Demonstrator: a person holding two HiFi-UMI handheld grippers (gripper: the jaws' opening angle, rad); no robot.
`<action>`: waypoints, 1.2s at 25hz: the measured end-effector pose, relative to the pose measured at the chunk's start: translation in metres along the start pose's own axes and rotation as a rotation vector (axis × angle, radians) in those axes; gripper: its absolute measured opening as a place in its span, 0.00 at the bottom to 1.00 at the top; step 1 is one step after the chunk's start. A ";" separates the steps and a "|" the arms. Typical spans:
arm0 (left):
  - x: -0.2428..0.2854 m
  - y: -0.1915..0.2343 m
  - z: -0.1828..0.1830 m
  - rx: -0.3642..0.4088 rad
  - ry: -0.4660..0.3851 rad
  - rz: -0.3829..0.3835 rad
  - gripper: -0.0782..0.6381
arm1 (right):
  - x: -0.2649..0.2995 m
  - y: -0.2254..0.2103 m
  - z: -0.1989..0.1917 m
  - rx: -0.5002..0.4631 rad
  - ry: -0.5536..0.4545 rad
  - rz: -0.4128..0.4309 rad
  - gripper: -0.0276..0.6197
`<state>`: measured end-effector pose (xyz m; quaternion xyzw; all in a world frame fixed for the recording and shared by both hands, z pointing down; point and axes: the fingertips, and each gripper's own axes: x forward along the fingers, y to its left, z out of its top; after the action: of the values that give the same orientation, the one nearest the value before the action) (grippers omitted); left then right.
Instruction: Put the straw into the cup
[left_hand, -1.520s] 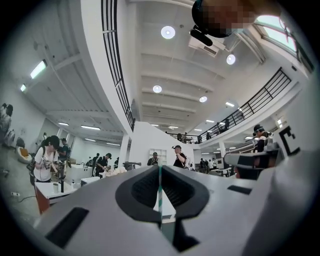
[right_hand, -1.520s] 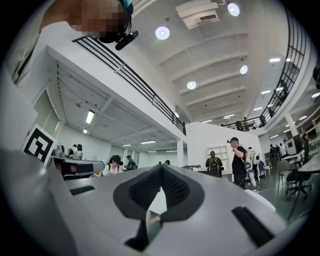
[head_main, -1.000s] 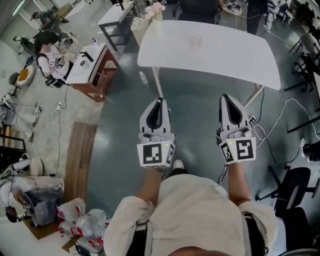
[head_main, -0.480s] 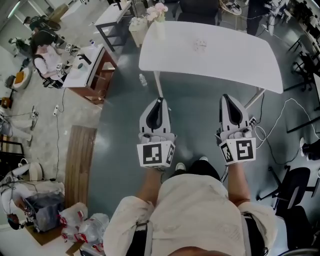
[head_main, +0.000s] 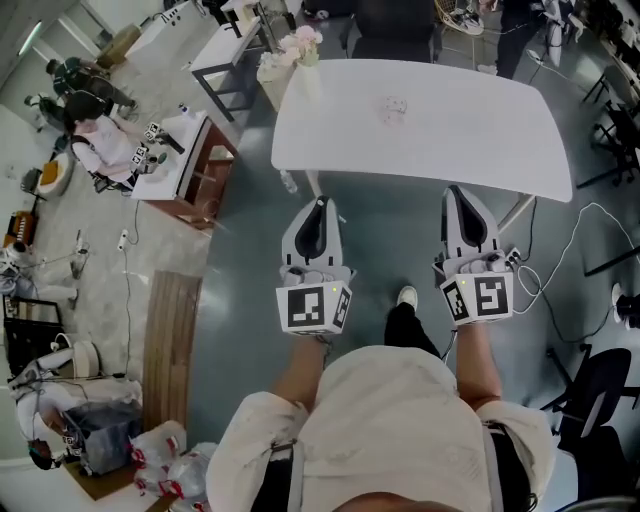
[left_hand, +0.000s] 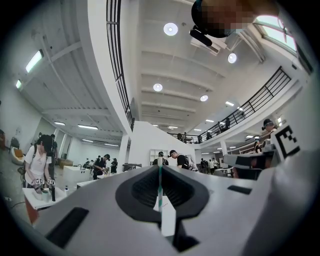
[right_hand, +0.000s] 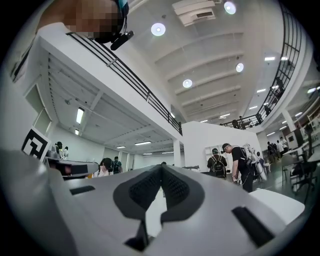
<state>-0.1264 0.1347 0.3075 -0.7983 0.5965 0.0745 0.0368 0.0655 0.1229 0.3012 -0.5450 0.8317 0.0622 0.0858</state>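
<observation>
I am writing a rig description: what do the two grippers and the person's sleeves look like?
The left gripper and right gripper are light grey shells with black pads, tapering to a point. Each carries a cube with black-and-white square markers. The sleeves are cream-coloured.

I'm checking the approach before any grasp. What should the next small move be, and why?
Probably a step forward to the white table, both grippers held as they are. In the head view the left gripper and right gripper, jaws together, only reach about its near edge, while what looks like a clear cup stands well back on the top. I cannot make out a straw for certain.
</observation>
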 end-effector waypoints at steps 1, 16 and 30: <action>0.013 -0.003 0.001 -0.001 -0.002 -0.002 0.13 | 0.008 -0.011 0.001 0.006 -0.006 -0.005 0.04; 0.178 -0.053 -0.012 0.031 0.014 -0.007 0.13 | 0.103 -0.155 -0.018 0.056 -0.010 -0.008 0.04; 0.285 -0.063 -0.034 0.017 0.033 -0.008 0.13 | 0.178 -0.230 -0.044 0.079 0.014 0.004 0.04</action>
<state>0.0155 -0.1219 0.2928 -0.8015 0.5944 0.0560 0.0339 0.2030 -0.1370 0.3043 -0.5400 0.8352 0.0255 0.1015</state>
